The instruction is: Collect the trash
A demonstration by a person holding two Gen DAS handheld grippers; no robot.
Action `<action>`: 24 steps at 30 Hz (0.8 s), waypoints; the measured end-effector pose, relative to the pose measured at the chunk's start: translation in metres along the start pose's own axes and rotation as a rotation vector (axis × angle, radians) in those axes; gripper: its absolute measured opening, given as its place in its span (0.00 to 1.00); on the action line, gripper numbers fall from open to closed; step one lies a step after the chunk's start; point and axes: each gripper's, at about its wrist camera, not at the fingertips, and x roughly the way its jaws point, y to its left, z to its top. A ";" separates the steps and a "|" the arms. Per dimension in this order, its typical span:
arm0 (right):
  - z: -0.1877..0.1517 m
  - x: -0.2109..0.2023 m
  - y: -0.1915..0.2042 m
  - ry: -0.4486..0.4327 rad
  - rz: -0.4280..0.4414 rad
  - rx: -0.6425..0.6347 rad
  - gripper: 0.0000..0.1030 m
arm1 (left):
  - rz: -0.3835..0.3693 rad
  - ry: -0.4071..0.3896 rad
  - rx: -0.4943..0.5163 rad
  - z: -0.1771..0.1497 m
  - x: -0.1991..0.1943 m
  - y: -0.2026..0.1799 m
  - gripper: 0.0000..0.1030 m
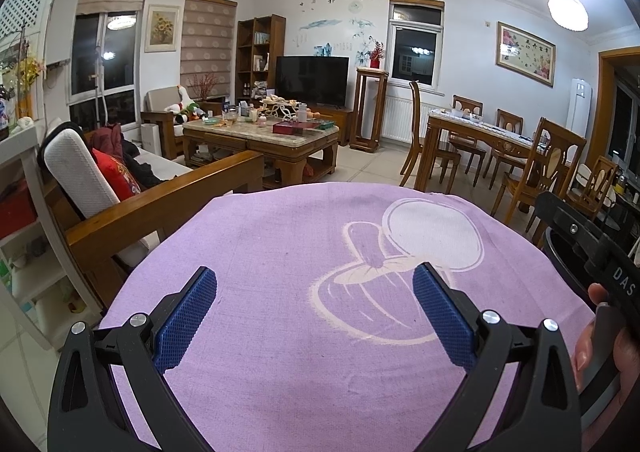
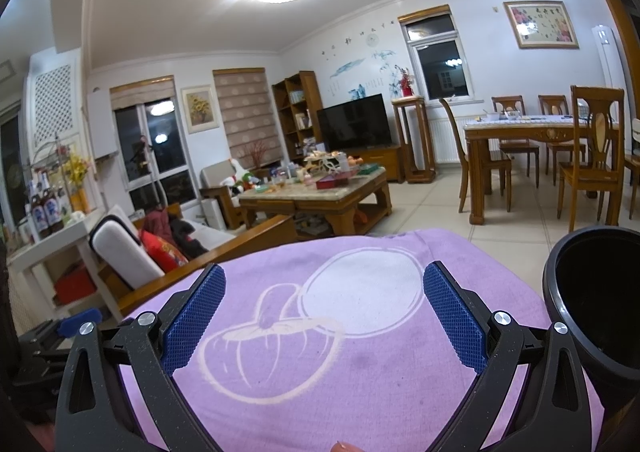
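Both grippers empty w/ fingers spread wide: left gripper (image 1: 315, 310), right gripper (image 2: 323, 310), over purple cloth (image 1: 280, 252). No trash visible on it. Black bin (image 2: 600, 292) near right, rigid, light prob; grab by rim. Likely trash on far coffee table (image 1: 260, 129), too small to tell.

A home's living and dining room: a wooden sofa (image 1: 168, 191), cluttered coffee table (image 1: 264, 135), television (image 1: 312, 79), bookshelf (image 1: 258, 55), and dining table (image 1: 492, 135) with chairs (image 1: 548, 167).

Purple cloth (image 2: 360, 352) lies bare ahead; black bin (image 2: 600, 304) blocks the right.
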 end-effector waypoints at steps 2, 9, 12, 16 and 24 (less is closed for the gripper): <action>0.001 0.000 0.000 0.001 0.000 0.001 0.95 | 0.005 -0.001 -0.002 0.000 0.000 0.002 0.95; 0.001 0.000 0.001 0.001 0.000 0.001 0.95 | 0.012 -0.001 -0.008 0.002 -0.002 0.020 0.95; 0.000 0.000 0.003 0.000 -0.002 0.003 0.95 | 0.018 0.004 -0.008 0.003 -0.001 0.023 0.95; -0.002 0.000 0.004 0.001 -0.003 0.004 0.95 | 0.036 0.019 -0.013 0.004 0.002 0.025 0.95; -0.001 0.000 0.003 0.001 -0.002 0.004 0.95 | 0.040 0.021 -0.008 0.005 0.001 0.021 0.95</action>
